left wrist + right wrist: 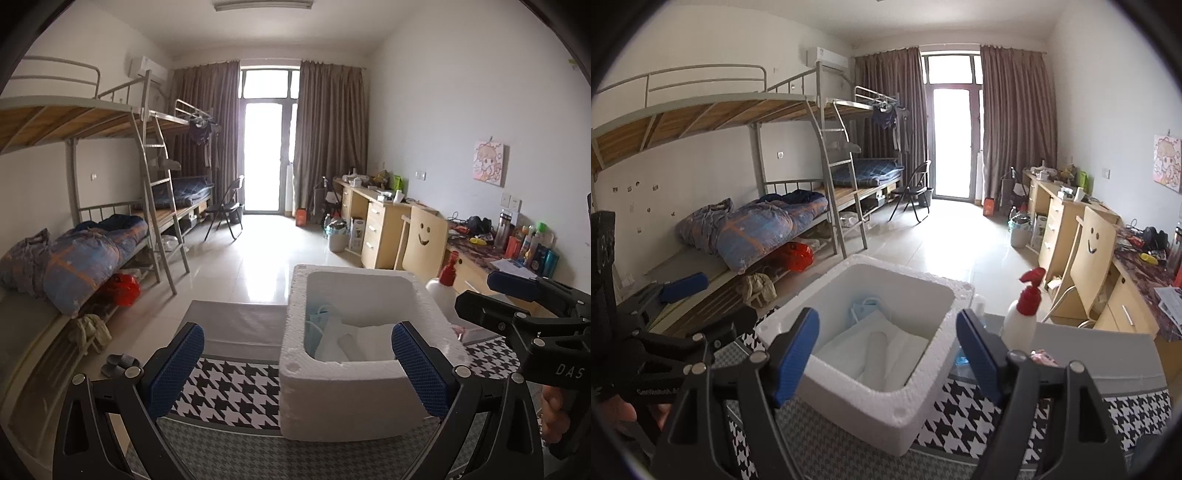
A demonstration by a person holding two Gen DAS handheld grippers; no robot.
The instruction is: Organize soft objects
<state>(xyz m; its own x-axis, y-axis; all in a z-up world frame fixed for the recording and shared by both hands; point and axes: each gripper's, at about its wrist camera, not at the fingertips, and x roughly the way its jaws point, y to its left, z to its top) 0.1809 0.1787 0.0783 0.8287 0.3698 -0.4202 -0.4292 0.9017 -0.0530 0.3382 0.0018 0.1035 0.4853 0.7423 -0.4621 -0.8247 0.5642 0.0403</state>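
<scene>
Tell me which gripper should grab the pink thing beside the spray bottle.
Right. The pink thing lies just past the open right gripper, beside the spray bottle; the foam box blocks the left gripper.

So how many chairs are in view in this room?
2: a black folding chair by the balcony door beside the far bunk, and a wooden chair with a smiley-face back at the desk. Others may be hidden.

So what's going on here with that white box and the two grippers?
A person holds two handheld grippers over a white foam box on a black-and-white houndstooth cloth. Both the left gripper and the right gripper are open and empty. Inside the box lie white folded cloths and a light blue face mask. A red-capped white spray bottle stands beside it.
</scene>
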